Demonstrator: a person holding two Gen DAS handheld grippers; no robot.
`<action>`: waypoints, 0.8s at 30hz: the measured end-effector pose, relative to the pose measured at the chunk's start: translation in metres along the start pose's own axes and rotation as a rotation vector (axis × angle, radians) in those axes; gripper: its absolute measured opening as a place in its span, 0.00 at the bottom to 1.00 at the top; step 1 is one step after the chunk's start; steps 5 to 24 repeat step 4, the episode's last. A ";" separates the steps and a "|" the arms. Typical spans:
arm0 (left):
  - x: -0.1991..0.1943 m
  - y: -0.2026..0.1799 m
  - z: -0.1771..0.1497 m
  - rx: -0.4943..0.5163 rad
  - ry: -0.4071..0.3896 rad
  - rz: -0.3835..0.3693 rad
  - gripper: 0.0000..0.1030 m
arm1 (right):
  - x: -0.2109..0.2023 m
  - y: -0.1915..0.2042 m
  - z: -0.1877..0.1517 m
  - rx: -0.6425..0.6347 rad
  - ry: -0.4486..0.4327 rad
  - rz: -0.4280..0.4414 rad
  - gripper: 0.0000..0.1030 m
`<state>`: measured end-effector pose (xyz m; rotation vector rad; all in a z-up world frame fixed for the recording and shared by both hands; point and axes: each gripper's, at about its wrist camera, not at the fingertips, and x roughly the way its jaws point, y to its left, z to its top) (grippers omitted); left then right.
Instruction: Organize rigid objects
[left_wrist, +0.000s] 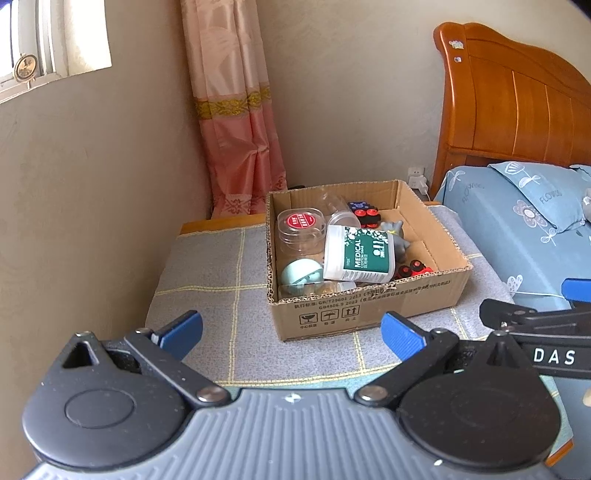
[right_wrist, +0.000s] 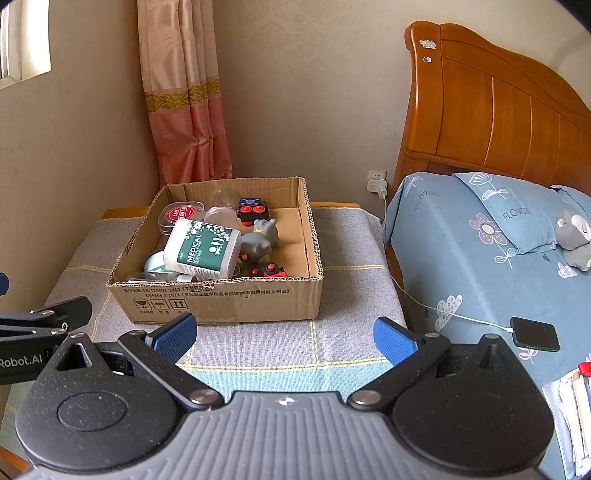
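Note:
An open cardboard box (left_wrist: 365, 306) (right_wrist: 221, 301) sits on a grey checked cloth over a low table. Inside lie a white-and-green jar labelled MEDICAL (left_wrist: 360, 254) (right_wrist: 203, 249), a clear tub with a red lid label (left_wrist: 300, 225) (right_wrist: 181, 213), a grey toy animal (left_wrist: 397, 236) (right_wrist: 264, 236), red-and-black toy cars (left_wrist: 365, 216) (right_wrist: 253, 210) and a pale green round case (left_wrist: 300, 275). My left gripper (left_wrist: 291, 334) hangs open in front of the box, holding nothing. My right gripper (right_wrist: 284, 334) is open too, nothing between its fingers, just short of the box's front wall.
A bed with blue flowered bedding (right_wrist: 480, 251) and a wooden headboard (right_wrist: 498, 110) stands right of the table. A black phone (right_wrist: 534, 333) on a white cable lies on the bed, near a grey plush toy (right_wrist: 574, 236). A pink curtain (left_wrist: 236, 122) hangs in the corner.

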<state>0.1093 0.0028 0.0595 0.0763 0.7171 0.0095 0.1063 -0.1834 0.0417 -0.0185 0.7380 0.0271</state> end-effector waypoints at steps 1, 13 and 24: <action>0.000 0.000 0.000 0.001 -0.001 0.001 0.99 | 0.000 0.000 0.000 0.000 0.000 0.000 1.00; -0.001 0.000 0.000 0.001 -0.001 0.002 0.99 | 0.000 0.000 0.000 0.000 0.000 0.000 1.00; -0.001 0.000 0.000 0.001 -0.001 0.002 0.99 | 0.000 0.000 0.000 0.000 0.000 0.000 1.00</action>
